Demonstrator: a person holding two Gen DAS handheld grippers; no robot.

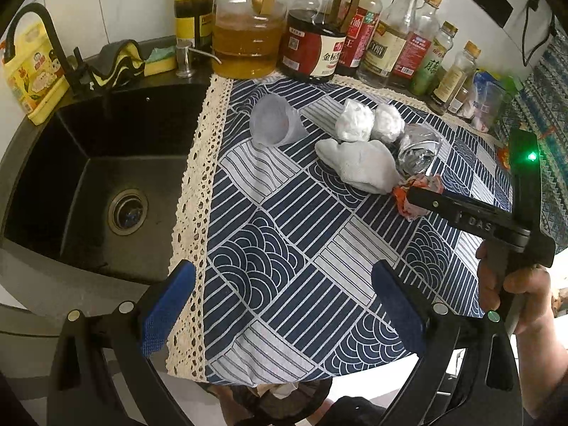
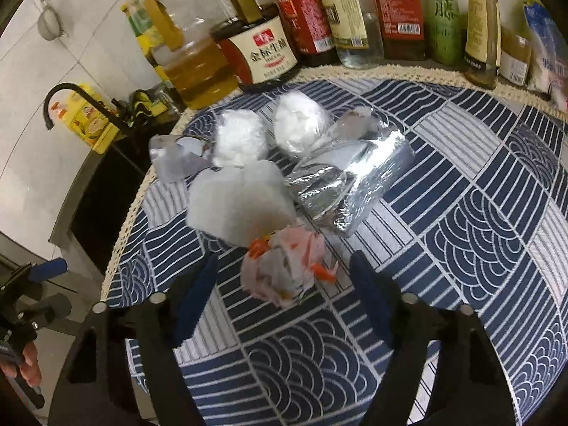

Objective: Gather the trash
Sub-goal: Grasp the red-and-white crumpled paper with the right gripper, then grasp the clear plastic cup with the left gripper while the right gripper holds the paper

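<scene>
The sink lies left of the tablecloth; bottles line the cloth's far edge; the cup lies on its side near the far left corner; right of it two wads sit behind a tissue; the foil wrapper lies right of them; the crumpled wrapper lies nearest, between the right gripper fingers.

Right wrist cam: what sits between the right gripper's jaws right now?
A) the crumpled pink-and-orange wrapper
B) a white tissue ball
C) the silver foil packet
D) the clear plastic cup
A: the crumpled pink-and-orange wrapper lies on the cloth between the right gripper's jaws, which stand apart on either side of it with gaps showing; the silver foil packet lies farther back.
</scene>
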